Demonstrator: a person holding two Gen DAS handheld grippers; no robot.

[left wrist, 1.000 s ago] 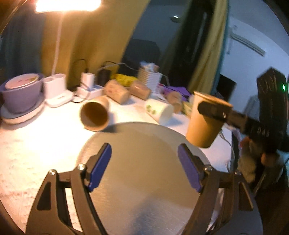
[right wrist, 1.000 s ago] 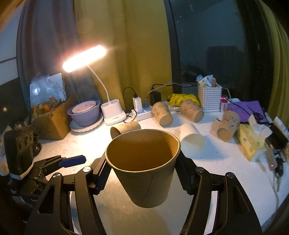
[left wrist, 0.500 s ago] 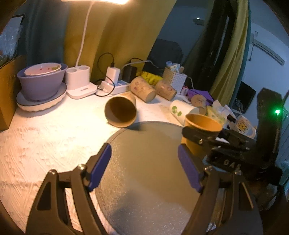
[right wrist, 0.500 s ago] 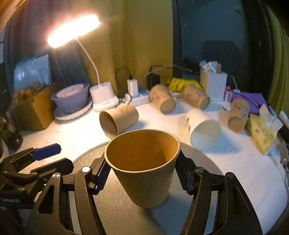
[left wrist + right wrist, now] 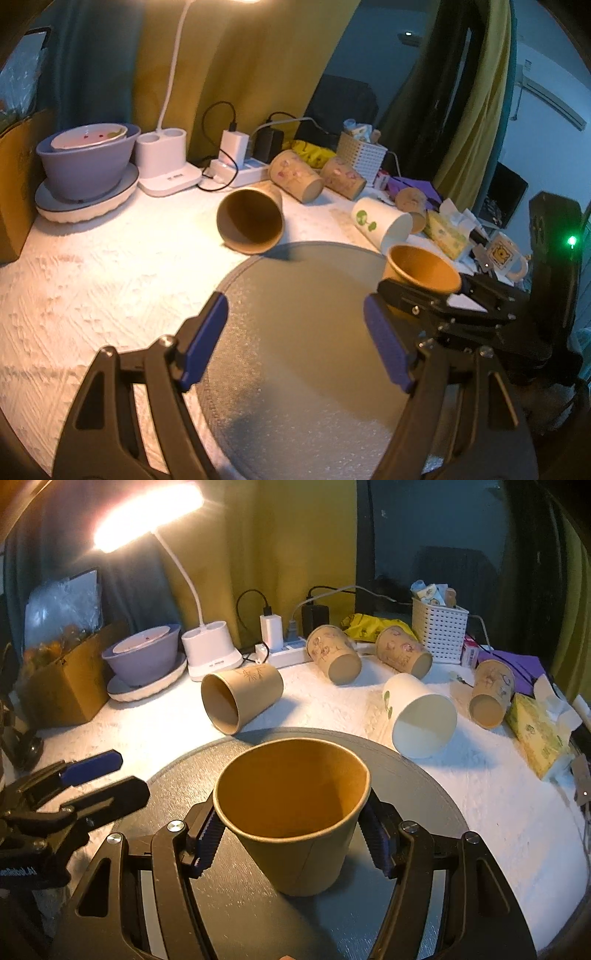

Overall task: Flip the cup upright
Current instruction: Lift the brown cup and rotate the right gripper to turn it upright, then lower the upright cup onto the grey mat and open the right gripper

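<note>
My right gripper (image 5: 291,838) is shut on a plain brown paper cup (image 5: 295,853), held upright, mouth up, with its base at or just above the round grey mat (image 5: 424,786). In the left wrist view the same cup (image 5: 421,271) shows at the mat's right edge inside the right gripper (image 5: 424,299). My left gripper (image 5: 295,332) is open and empty over the mat (image 5: 295,314); it also shows in the right wrist view (image 5: 92,782).
Several cups lie on their sides on the white cloth: a brown one (image 5: 240,698), a white one (image 5: 417,716) and printed ones (image 5: 332,657) behind. A lamp base (image 5: 210,653), purple bowl (image 5: 144,657), power strip (image 5: 288,657), white basket (image 5: 439,627) and tissue pack (image 5: 535,734) line the back and right.
My right gripper has lowered the upright cup down to the mat. The left wrist view has tilted downward, and the left gripper stays open.
</note>
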